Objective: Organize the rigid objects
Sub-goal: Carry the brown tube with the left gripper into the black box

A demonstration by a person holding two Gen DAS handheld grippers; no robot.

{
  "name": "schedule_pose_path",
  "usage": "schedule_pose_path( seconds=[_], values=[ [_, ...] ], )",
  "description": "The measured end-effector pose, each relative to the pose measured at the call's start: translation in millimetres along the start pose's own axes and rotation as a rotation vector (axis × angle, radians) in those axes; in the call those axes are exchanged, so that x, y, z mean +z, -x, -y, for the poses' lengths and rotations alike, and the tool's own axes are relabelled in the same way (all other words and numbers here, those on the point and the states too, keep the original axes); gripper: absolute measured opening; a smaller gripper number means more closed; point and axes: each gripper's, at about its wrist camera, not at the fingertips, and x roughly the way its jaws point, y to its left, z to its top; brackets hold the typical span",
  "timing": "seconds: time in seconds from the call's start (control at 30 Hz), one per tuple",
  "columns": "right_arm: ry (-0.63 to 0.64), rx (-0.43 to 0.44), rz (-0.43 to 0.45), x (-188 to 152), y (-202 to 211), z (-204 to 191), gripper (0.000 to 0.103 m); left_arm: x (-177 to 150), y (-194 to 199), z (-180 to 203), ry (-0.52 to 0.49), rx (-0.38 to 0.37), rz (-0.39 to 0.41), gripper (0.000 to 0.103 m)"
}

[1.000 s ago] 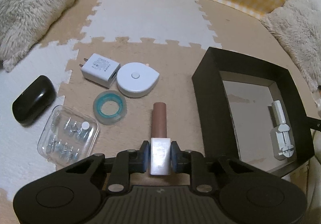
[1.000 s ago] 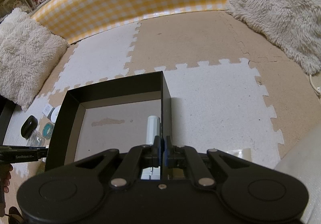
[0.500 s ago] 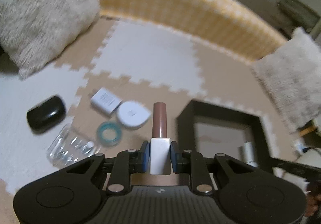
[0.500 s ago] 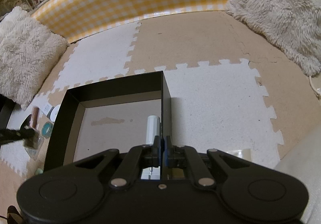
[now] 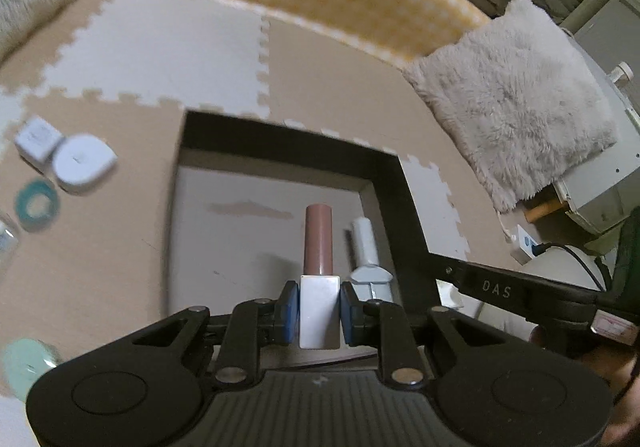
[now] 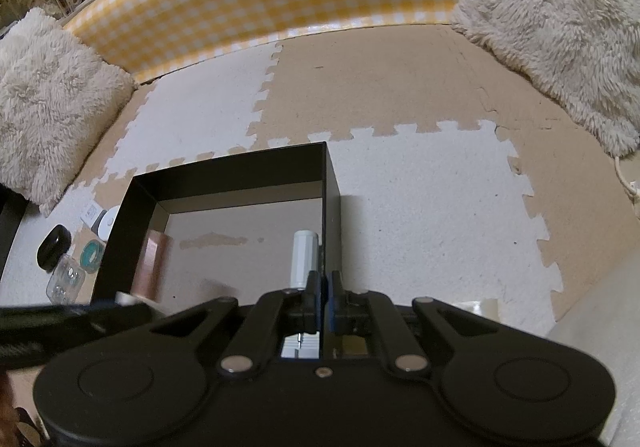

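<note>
left gripper (image 5: 319, 313) clamped on bottle (image 5: 319, 279) at lower centre, over box (image 5: 394, 183); lower before release, clear of the white tool (image 5: 366, 247) (right gripper (image 6: 323, 301) pinches the box wall).

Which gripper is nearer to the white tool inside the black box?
Right. The right gripper grips the box wall directly beside the white tool; the left gripper hovers farther off, holding the brown-capped bottle.

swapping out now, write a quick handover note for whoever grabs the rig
Left gripper: shut on the brown-capped bottle, held over the black box.
Right gripper: shut on the box's right wall.
Done: white tool lies in the box.
Left on the mat: white charger, round white device, teal tape ring, black case, clear case.
</note>
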Motion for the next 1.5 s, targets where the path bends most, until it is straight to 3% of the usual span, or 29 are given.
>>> schedule_pose_path(
  seconds=[0.37,0.63,0.9,1.1,1.33,1.5],
  values=[
    [-0.009,-0.002,-0.001,0.7,-0.4,-0.5,0.004,-11.9,-37.5,6.7,0.095,0.004,0.002,0.023],
    [-0.01,-0.001,-0.001,1.0,-0.5,1.8,0.004,-14.8,-48.1,9.7,0.067,0.023,-0.009,0.023],
    [-0.01,-0.001,-0.003,1.3,-0.3,2.0,0.004,-13.4,-47.2,11.6,0.059,0.001,-0.03,0.033],
    [-0.008,-0.003,-0.003,1.1,-0.4,1.5,0.004,-15.1,-46.5,16.0,0.019,-0.009,-0.038,0.033],
    [-0.007,-0.003,-0.002,0.2,-0.7,0.7,0.004,-16.4,-50.9,24.2,-0.124,-0.031,-0.049,0.03],
    [-0.007,-0.004,-0.002,0.1,-1.0,0.1,0.004,-15.1,-50.4,22.6,-0.129,-0.044,-0.081,0.03]
  ],
)
